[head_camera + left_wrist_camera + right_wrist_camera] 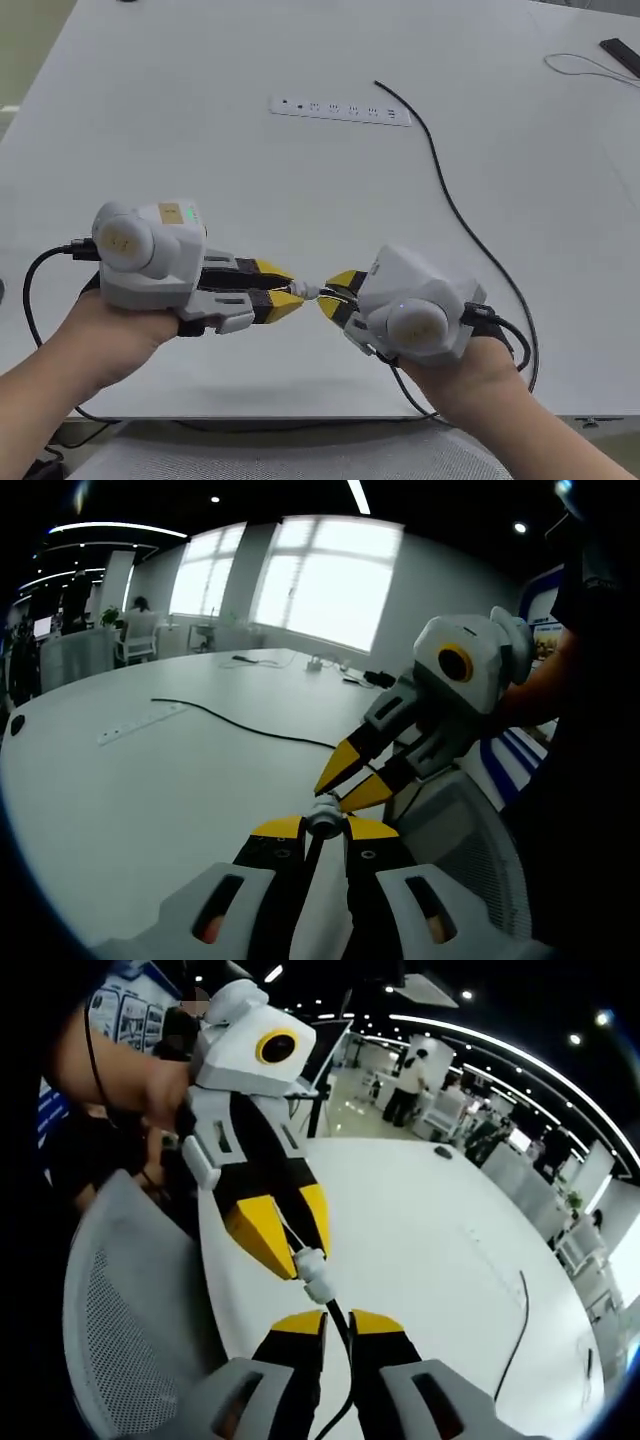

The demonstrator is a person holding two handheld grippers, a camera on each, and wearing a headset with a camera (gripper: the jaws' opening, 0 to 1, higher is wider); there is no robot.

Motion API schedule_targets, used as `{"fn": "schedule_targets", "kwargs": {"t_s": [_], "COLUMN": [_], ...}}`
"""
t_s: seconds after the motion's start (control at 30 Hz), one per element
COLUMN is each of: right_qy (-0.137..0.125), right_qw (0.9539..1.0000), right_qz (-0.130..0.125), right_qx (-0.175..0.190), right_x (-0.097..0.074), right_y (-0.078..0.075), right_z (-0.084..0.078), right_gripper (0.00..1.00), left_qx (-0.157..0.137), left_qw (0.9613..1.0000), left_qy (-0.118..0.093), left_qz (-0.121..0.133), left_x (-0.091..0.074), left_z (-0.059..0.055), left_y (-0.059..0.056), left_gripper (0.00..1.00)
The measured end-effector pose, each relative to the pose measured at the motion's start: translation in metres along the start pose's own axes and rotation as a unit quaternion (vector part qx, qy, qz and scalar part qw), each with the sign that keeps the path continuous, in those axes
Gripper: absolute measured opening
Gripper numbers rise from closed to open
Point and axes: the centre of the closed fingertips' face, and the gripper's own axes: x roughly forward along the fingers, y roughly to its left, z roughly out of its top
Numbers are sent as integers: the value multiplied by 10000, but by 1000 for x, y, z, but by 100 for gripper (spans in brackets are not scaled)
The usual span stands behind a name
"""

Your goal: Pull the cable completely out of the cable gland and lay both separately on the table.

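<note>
1. The gland (308, 292) is held in the air above the surface (200, 180), well to the near side of the strip (340, 110).
2. The left gripper (292, 290) has its jaws pinched almost closed on the gland.
3. The right gripper (330, 296) has its jaws narrowed to a slit on the black cable (345, 1345) where it leaves the gland.
4. The step in hand looks like the pull. Keep the gland steady and draw the right gripper straight along the cable's line, not sideways, so it does not bind.
5. If the cable slips, regrip it closer in.
6. Lay each down apart, on the strip's near side.
</note>
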Motion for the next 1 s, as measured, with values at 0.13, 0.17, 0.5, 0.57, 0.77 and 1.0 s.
{"fn": "schedule_targets", "kwargs": {"t_s": [0.13,0.17,0.5,0.57,0.77,1.0], "right_qy": [-2,-13,-40,-49,38,43], "right_qw": [10000,10000,9999,9997,9978,9850], "right_qz": [22,28,2,-8,-105,-205], "right_qx": [-54,-65,135,241,646,1715], "right_x": [1,1,1,1,1,-3], "right_y": [0,1,0,-2,-10,-23], "right_z": [-2,-2,-5,-6,-16,-35], "right_gripper": [2,2,0,0,0,0], "left_qx": [8,21,88,90,95,140], "left_qw": [10000,10000,9999,9999,9999,9998], "left_qy": [21,26,32,20,-34,-135], "left_qz": [-26,-29,-88,-86,-67,-30], "left_x": [1,1,1,1,-1,-3], "left_z": [-1,-1,0,1,4,12], "left_y": [-1,-1,-2,-2,0,1], "left_gripper": [15,15,15,15,15,15]}}
